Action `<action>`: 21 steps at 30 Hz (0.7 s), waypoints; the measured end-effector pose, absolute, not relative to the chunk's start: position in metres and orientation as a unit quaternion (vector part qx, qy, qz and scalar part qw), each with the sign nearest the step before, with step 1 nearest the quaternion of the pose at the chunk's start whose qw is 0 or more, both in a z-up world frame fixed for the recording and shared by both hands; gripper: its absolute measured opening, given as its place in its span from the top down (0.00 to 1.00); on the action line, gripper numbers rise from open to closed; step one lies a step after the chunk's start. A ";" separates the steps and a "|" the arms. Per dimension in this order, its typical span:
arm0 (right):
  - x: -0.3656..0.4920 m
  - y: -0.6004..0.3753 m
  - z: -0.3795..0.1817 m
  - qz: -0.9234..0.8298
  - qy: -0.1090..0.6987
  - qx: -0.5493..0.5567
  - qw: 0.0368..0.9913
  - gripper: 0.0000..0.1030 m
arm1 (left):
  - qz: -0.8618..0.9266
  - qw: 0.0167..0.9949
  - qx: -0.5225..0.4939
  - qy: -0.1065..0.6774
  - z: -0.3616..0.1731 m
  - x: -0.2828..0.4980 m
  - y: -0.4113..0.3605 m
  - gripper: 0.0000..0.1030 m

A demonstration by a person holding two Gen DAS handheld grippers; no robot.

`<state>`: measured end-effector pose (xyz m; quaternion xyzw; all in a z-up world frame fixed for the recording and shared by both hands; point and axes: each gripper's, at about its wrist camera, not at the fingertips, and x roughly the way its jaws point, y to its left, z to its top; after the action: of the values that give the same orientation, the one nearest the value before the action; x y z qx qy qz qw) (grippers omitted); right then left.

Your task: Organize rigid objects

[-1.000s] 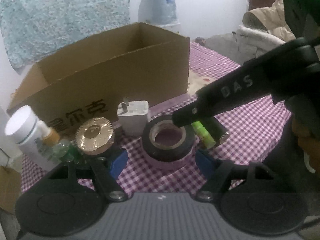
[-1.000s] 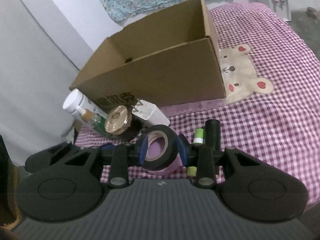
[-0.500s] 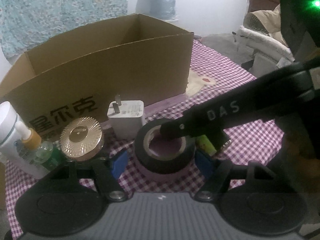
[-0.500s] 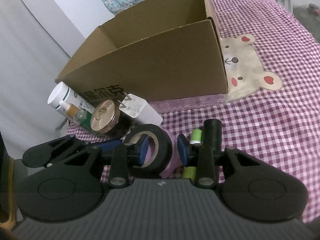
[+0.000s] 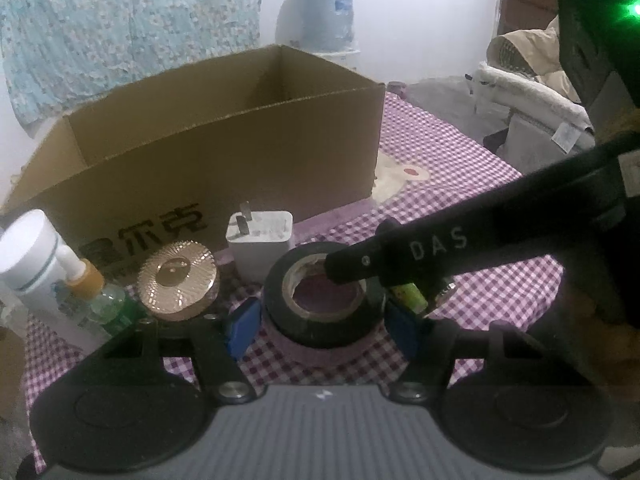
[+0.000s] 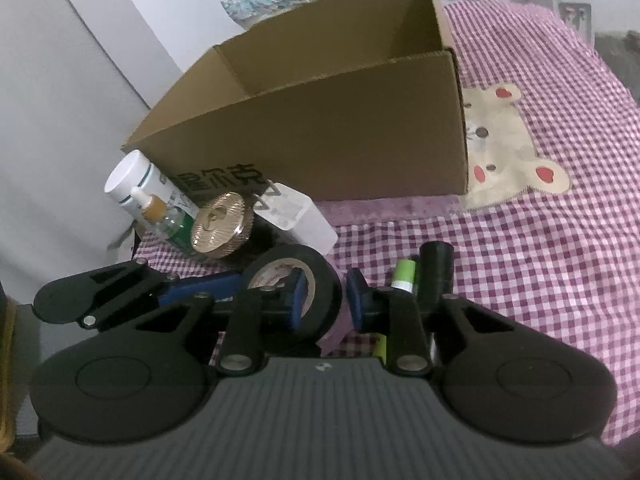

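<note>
Black electrical tape roll (image 5: 320,300) lies flat on the purple-and-white checked cloth (image 5: 460,184), just in front of the open cardboard box (image 5: 224,152). Right gripper (image 6: 323,295) comes in from the right of the left wrist view; one blue pad sits inside the roll's core, the other outside the wall. Its jaws have just been closing, with the tape wall between them, and the pads appear to pinch it. Left gripper (image 5: 320,330) straddles the same roll, blue pads (image 5: 240,330) to either side and not pressing on it: jaws wide.

Left of the roll: gold ribbed lid (image 5: 178,278), then a small spray bottle (image 5: 86,284) and a white bottle (image 5: 32,256), all near the box front. White plug adapter (image 5: 260,242) stands between lid and roll, against the box. Green marker (image 6: 403,276) and a black cylinder (image 6: 437,270) lie just right of the roll.
</note>
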<state>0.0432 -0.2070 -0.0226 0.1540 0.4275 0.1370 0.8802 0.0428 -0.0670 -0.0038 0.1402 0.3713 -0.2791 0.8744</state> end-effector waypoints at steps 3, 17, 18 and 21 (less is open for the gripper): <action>0.042 -0.205 -0.019 0.139 0.423 0.149 0.883 0.79 | -0.278 0.876 0.143 0.367 -0.002 0.039 -0.066 0.33; 0.041 -0.205 -0.032 0.140 0.434 0.156 0.876 0.80 | -0.276 0.873 0.158 0.369 -0.008 0.037 -0.069 0.34; 0.041 -0.205 -0.032 0.141 0.433 0.155 0.877 0.80 | -0.277 0.873 0.160 0.368 -0.008 0.037 -0.069 0.34; 0.042 -0.203 -0.030 0.144 0.431 0.148 0.878 0.80 | -0.281 0.873 0.160 0.367 -0.007 0.037 -0.068 0.38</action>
<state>0.0418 -0.2033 -0.0300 0.1479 0.4308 0.1441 0.8785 0.0367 -0.0685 -0.0069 0.1595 0.3667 -0.2806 0.8726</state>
